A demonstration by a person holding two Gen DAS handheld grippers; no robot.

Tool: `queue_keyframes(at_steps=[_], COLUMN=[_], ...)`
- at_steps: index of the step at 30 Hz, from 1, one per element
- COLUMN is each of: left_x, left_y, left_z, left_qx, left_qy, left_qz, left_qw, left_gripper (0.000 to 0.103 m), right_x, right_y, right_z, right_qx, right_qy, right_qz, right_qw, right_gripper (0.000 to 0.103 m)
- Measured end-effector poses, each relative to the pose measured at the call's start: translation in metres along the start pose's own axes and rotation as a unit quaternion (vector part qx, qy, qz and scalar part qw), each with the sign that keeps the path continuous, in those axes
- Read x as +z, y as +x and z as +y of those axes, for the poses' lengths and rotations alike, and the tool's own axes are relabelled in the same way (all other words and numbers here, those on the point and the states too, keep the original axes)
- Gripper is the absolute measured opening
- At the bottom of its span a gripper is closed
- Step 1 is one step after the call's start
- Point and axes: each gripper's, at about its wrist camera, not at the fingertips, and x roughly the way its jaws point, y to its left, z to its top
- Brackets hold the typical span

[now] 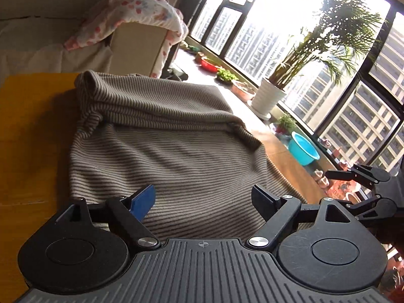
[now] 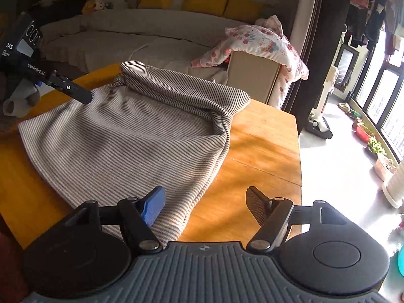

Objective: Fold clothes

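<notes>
Seen left to right: bare yellow-orange table (image 2: 265, 136) at the left edge, then a striped knit garment (image 1: 161, 151) spread across the middle of the wood, its far portion doubled back toward the near side in a thick, loosely rolled band (image 1: 156, 106), the near portion lying flat in a single layer. Left gripper (image 1: 203, 202) poised low over the near hem, fingers spread wide, holding nothing, cloth visible in the gap between them. Right gripper (image 2: 204, 205) likewise wide open and empty, its blue finger (image 2: 154, 207) above the garment's near right corner, its black finger (image 2: 257, 207) above bare wood. Further right, the table's edge, then a sunlit floor, potted plants and tall windows; behind, a sofa and a flowered quilt (image 2: 260, 43) draped over a cardboard box. Not settled from this scene whether another fold is due or the piece is done with. Likely trouble from here: the rolled band uneven and puffed at its right end, liable to slump or unroll if the cloth is tugged; a pinch at the near right corner, so close to its edge, liable to catch only one ply or miss; a pull toward the right liable to drag the hem off the table.
</notes>
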Motion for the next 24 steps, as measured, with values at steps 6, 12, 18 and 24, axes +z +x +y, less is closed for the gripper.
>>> queue_keyframes(at_steps=[6,12,18,24], left_x=[-0.022,-0.031,-0.03,-0.01], left_y=[-0.016,-0.036,-0.041,-0.024], left_z=[-0.016,-0.036,-0.028,-0.025], left_qx=[0.002,0.016,0.038,-0.006], left_qy=[0.014,0.058,0.047,0.027], left_qz=[0.015,0.012,0.007,0.001], left_qw=[0.9998,0.9981,0.9981,0.9996], left_gripper=[0.094,0.096,0.097,0.097], right_x=[-0.029,-0.011,-0.015,0.001], right_y=[-0.004,0.013,0.008,0.014], right_z=[0.048,0.071,0.063,0.064], right_qx=[-0.025,-0.107,-0.12,-0.055], right_qy=[-0.088,-0.152,-0.14,-0.079], right_qz=[0.001,-0.043,-0.034,-0.062], right_qw=[0.996,0.982,0.982,0.993], right_gripper=[0.072,0.024,0.024,0.024])
